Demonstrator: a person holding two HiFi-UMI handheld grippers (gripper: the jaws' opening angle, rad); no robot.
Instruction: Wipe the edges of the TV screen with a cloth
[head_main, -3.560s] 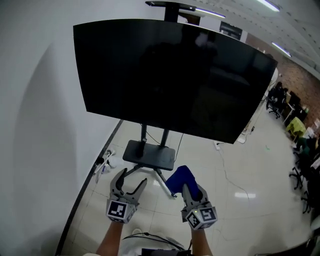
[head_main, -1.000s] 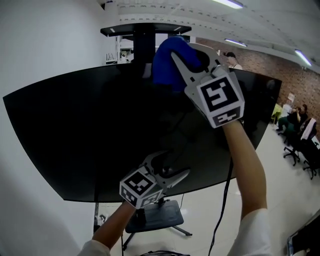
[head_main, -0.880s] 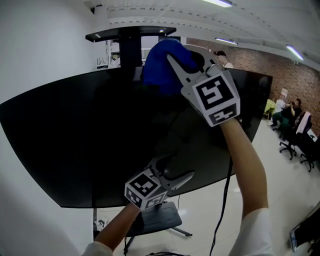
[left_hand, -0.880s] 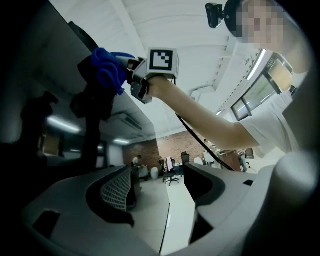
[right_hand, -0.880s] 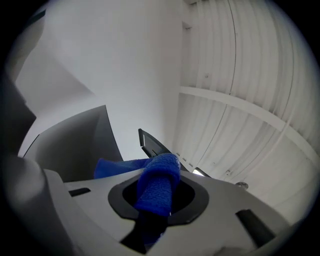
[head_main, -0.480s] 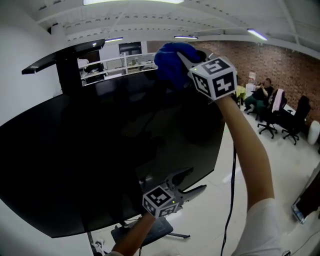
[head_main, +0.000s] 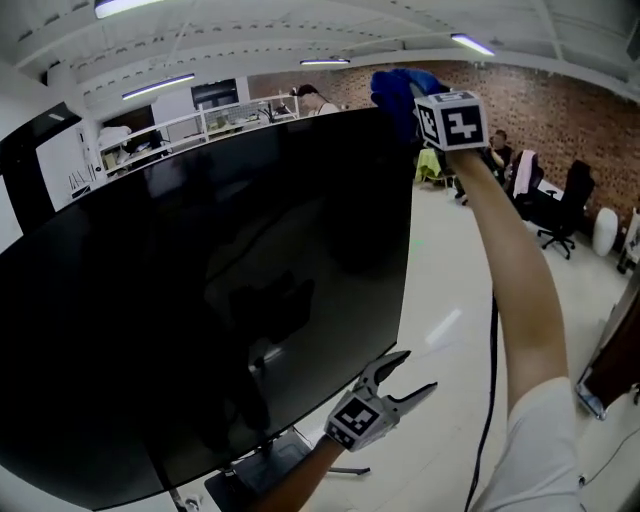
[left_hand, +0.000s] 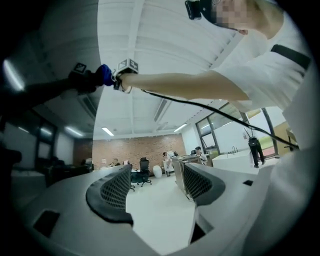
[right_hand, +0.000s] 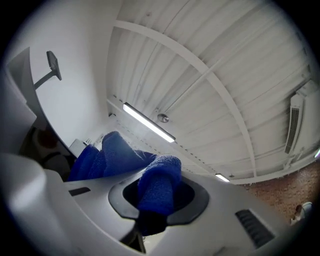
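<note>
Right hand-held gripper (head_main: 411, 98) around bunched blue cloth (head_main: 394, 83)

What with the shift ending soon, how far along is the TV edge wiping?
Done, apparently: the top edge, since the blue cloth has slid from its middle to the top right corner of the TV screen. In hand: the right gripper clamps the cloth there; the left gripper hangs open, empty. Left: the side and bottom edges, seemingly.
</note>
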